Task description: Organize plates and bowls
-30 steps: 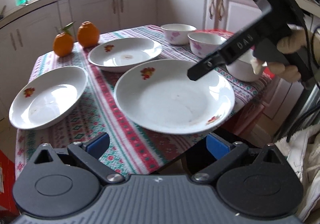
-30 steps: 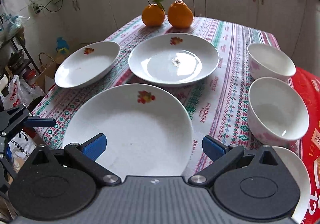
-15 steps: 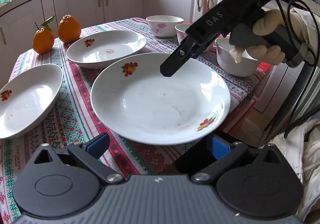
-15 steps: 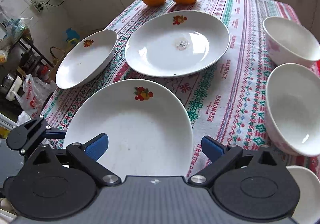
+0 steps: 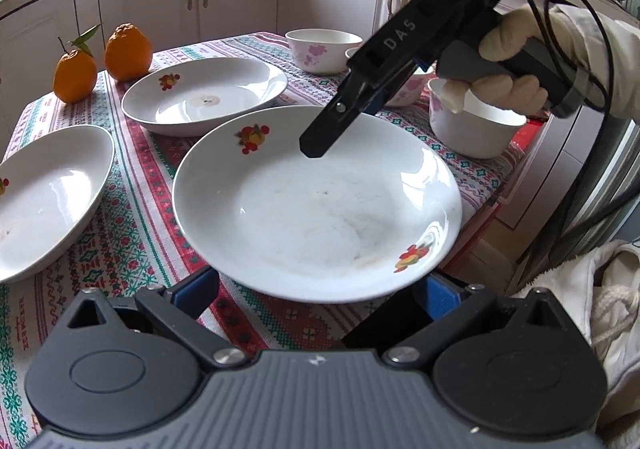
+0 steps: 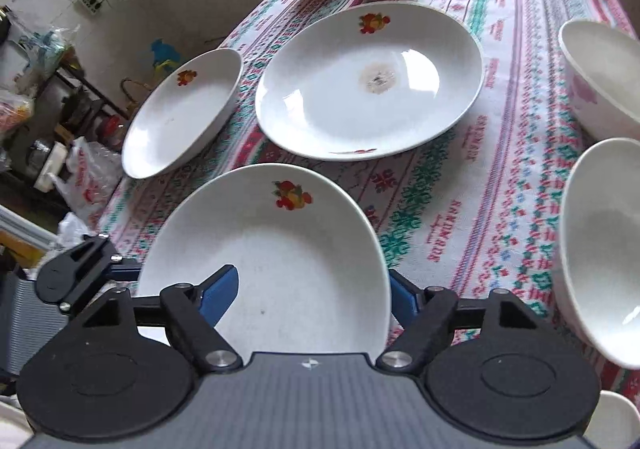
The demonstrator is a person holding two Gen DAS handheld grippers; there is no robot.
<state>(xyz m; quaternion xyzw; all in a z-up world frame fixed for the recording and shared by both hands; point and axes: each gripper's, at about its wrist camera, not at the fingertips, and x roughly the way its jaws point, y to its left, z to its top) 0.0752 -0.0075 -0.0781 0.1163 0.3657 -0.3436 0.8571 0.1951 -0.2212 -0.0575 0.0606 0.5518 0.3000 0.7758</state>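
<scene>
A large white plate (image 5: 320,209) with fruit decals lies at the near corner of the patterned tablecloth (image 5: 132,233). My left gripper (image 5: 318,293) is open, its blue pads low on either side of the plate's near rim. My right gripper (image 5: 320,141), held by a gloved hand (image 5: 508,61), slants down over the plate's far right side. In the right wrist view its jaws (image 6: 310,297) are closing. One pad hangs over the plate (image 6: 280,257); the other sits just outside the rim, and neither presses on it. The left gripper (image 6: 92,269) shows at the plate's left edge.
A second plate (image 5: 204,97) lies behind the large one and a third (image 5: 44,201) to its left. Two oranges (image 5: 128,53) stand at the far corner. White bowls (image 5: 324,49) (image 5: 476,129) line the right side. The table edge drops off beside the large plate.
The right gripper has come down and in over the large plate, and its jaws have narrowed across the rim. The left gripper has edged closer to the plate's near rim.
</scene>
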